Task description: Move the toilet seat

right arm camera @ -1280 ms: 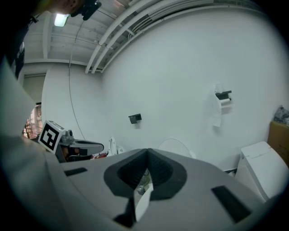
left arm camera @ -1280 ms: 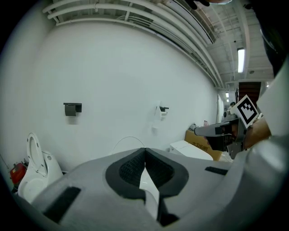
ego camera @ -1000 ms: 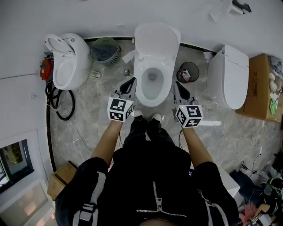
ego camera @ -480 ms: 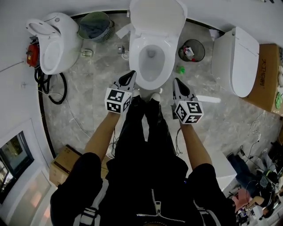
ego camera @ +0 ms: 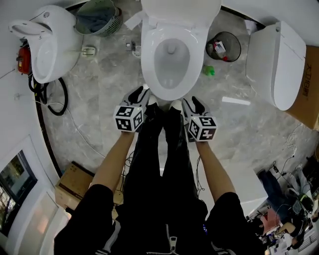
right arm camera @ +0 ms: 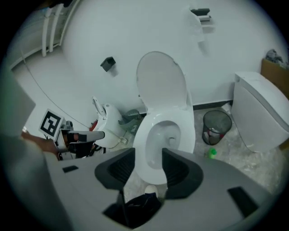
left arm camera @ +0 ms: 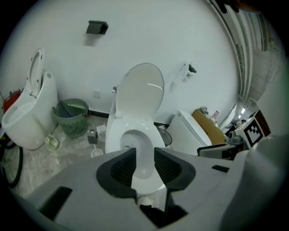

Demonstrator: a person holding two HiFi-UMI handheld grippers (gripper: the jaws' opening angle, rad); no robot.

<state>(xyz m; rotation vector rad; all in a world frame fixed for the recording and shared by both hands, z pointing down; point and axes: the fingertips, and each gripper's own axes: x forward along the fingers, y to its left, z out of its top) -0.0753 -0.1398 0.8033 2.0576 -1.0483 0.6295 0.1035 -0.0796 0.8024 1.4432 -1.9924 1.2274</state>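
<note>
Toilet seat (ego camera: 149, 62): lying flat, just ahead of both grippers.
Left gripper (ego camera: 141, 92): jaws just opening, partway apart, holding nothing.
Right gripper (ego camera: 192, 101): jaws just opening, partway apart, holding nothing.

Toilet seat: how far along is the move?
Done: nothing; the lid is up, the seat lies on the bowl. In hand: left claw and right claw, jaws just opening and empty, hang at the bowl's front. Left: grip and move the seat.
</note>
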